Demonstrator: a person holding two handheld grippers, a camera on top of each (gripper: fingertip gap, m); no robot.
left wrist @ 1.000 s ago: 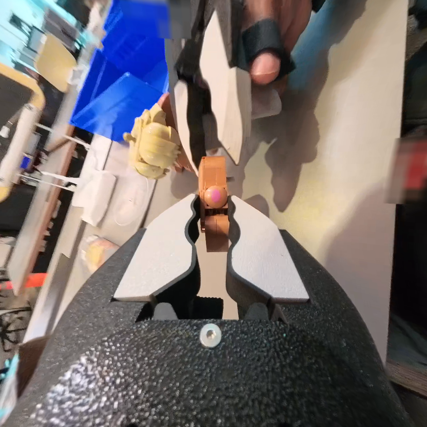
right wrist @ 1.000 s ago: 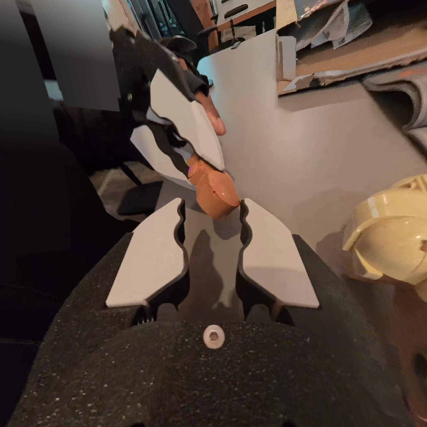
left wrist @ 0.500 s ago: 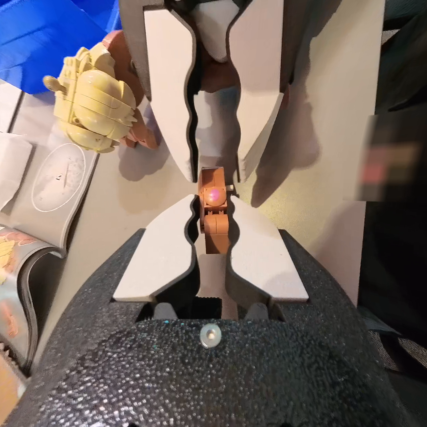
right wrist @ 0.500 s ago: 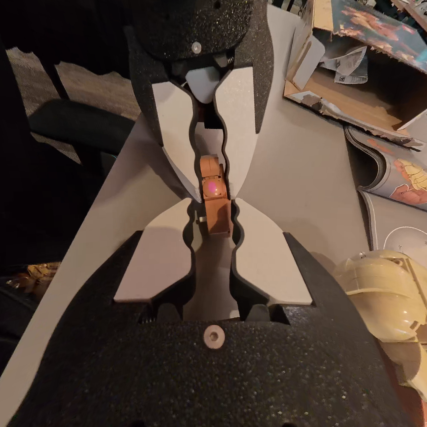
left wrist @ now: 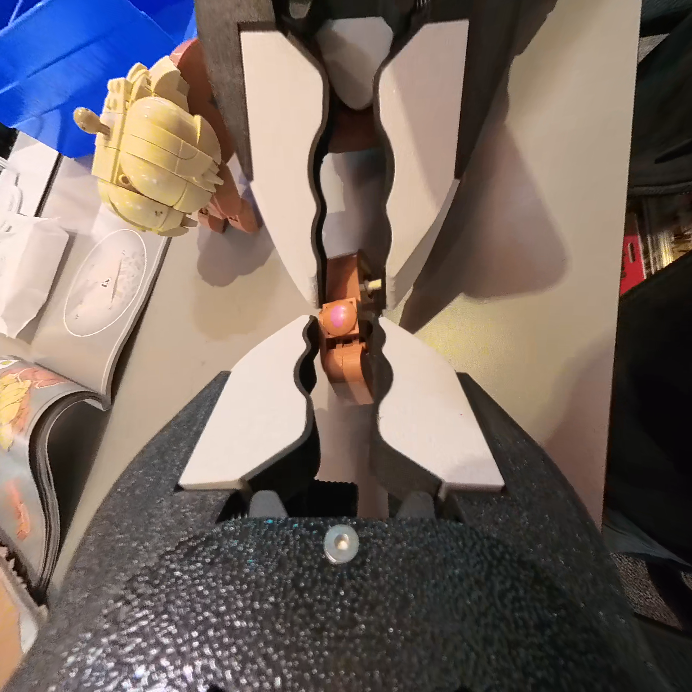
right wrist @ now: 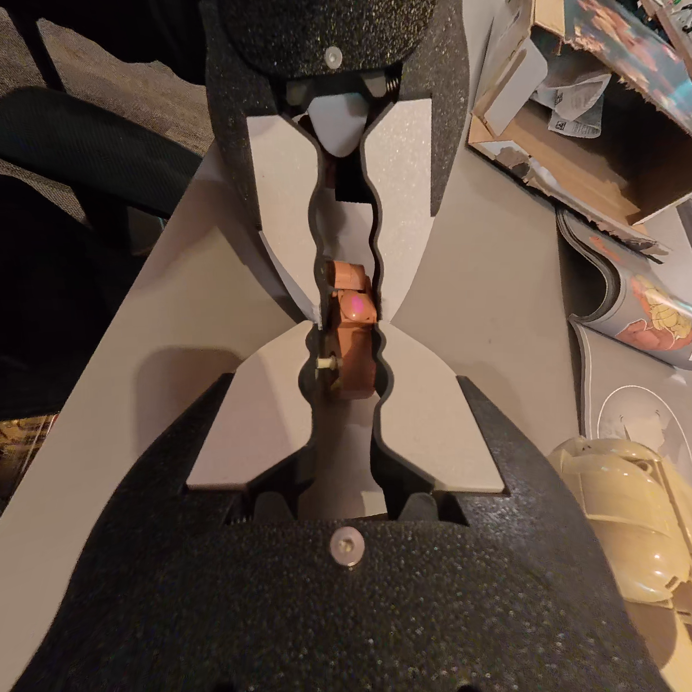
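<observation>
A small brown brick-built piece [left wrist: 348, 369] with a pink-spotted dome hangs above the grey table [left wrist: 505, 374] between two grippers that meet tip to tip. My right gripper [right wrist: 347, 327] is shut on it: both pads press the piece [right wrist: 355, 359], and a pale pin on its side lies against the left pad. The right gripper also shows at the top of the left wrist view [left wrist: 350, 296]. My left gripper [left wrist: 344, 320] stands around the piece's other end with its jaws loosened. A dark gap shows beside its left pad. It also shows at the top of the right wrist view [right wrist: 348, 314].
A tan brick-built model [left wrist: 149, 168] lies on the table at left, and shows at lower right in the right wrist view [right wrist: 618, 524]. An open booklet [left wrist: 105, 262] lies by it. Blue bins [left wrist: 75, 56] stand behind. A torn cardboard box [right wrist: 599, 131] and a dark chair [right wrist: 75, 149] flank the table. The tips of both grippers are at nearly the same place.
My right gripper swung in line with my left one and shut on the far end of the brown piece. My left jaws then widened a little, and the piece tilted between them.
</observation>
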